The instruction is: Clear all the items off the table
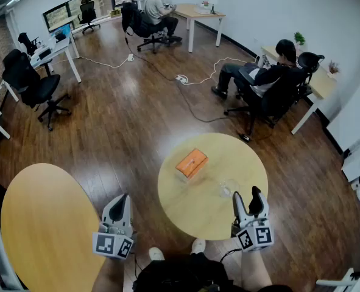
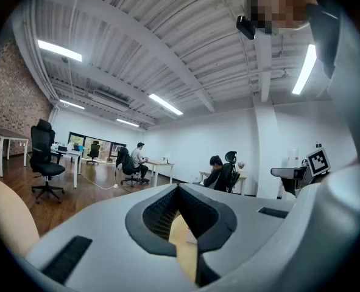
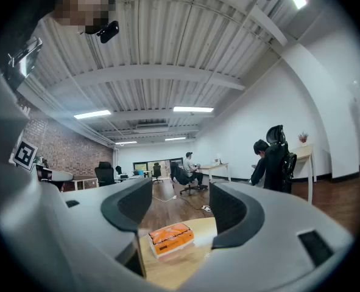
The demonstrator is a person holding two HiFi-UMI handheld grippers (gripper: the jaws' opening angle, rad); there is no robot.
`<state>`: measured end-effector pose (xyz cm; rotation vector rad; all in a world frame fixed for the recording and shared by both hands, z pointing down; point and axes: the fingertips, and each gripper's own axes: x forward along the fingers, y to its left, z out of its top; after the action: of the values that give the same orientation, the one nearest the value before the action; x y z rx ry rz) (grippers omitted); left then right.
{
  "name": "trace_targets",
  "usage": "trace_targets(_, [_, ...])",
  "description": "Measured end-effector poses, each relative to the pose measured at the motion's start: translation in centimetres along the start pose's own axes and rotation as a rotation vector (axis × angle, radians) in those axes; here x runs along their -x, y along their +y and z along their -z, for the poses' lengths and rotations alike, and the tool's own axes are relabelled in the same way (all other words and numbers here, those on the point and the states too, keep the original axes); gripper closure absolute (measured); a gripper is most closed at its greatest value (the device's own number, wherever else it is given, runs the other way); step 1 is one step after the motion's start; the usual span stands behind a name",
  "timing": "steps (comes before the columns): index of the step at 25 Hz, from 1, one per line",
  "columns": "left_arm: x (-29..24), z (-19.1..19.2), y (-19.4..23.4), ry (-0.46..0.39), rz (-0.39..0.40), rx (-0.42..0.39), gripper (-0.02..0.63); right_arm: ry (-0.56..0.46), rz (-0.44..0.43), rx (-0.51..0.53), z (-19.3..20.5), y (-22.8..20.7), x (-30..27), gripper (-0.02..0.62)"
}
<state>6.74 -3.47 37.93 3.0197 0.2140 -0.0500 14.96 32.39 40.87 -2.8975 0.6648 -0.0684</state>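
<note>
Our left gripper (image 1: pixel 122 201) hung clenched on nothing, off the left edge of the round table (image 1: pixel 186 215); the orange packet (image 1: pixel 191 163) lay near the table's middle, ahead of that gripper and to its right, its long axis slanting across our line of reach; a clear glassy thing (image 1: pixel 228 188), too faint to name, sat just before our right gripper (image 1: pixel 247 194), whose jaws stood apart and empty, framing the packet farther ahead; we judged the right hand the nearer to both.
</note>
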Motion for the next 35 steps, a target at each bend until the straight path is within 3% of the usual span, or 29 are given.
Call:
trace_targets(1, [-0.8,0.4,-0.3,0.002,-0.006,-0.008,0.599,0.006,0.001,0.004,0.2,-0.6,-0.2,0.293])
trace_targets(3, [-2.3,1.1,-1.1,0.007,-0.013,-0.019,0.517,0.022,0.003,0.012,0.8,-1.9,-0.7,0.293])
trace_targets(5, [-3.7,1.8,-2.1,0.013,0.000,-0.015,0.437,0.050,0.003,0.015,1.8,-3.1,-0.9,0.239])
trace_targets(8, [-5.9,3.3,-4.4,0.026,0.060,0.015,0.434,0.102,0.004,0.017,4.0,-4.7,-1.0,0.239])
trace_targets(15, [-10.5,8.7,-7.2,0.103,0.130,0.054,0.442,0.224,-0.025,0.095,10.9,-6.5,-2.7,0.239])
trace_targets(16, [-10.8,9.5,-7.3,0.118,0.128,0.057,0.484,0.243,-0.025,0.096,12.1,-6.8,-2.9,0.239])
trace_targets(18, [-11.0,10.7,-7.5,0.142,0.123,0.058,0.505,0.281,-0.031,0.082,14.5,-7.3,-3.5,0.239])
trace_targets(19, [-11.2,11.2,-7.5,0.154,0.120,0.052,0.562,0.300,-0.041,0.076,15.5,-7.4,-3.9,0.238])
trace_targets(20, [-11.3,11.6,-7.5,0.168,0.118,0.047,0.600,0.321,-0.056,0.071,16.5,-7.4,-4.3,0.227])
trace_targets(21, [-11.4,11.9,-7.5,0.183,0.118,0.046,0.600,0.341,-0.075,0.064,17.4,-7.2,-4.7,0.163])
trace_targets(23, [-11.3,12.8,-7.5,0.217,0.118,0.047,0.600,0.373,-0.112,0.044,19.1,-6.8,-5.1,0.108])
trace_targets(31, [-12.3,16.0,-8.4,0.285,0.146,0.046,0.600,0.348,-0.132,0.040,21.7,-6.8,-7.5,0.089])
trace_targets(35, [-12.7,16.7,-8.7,0.276,0.153,0.078,0.600,0.331,-0.154,0.062,22.0,-6.7,-8.5,0.126])
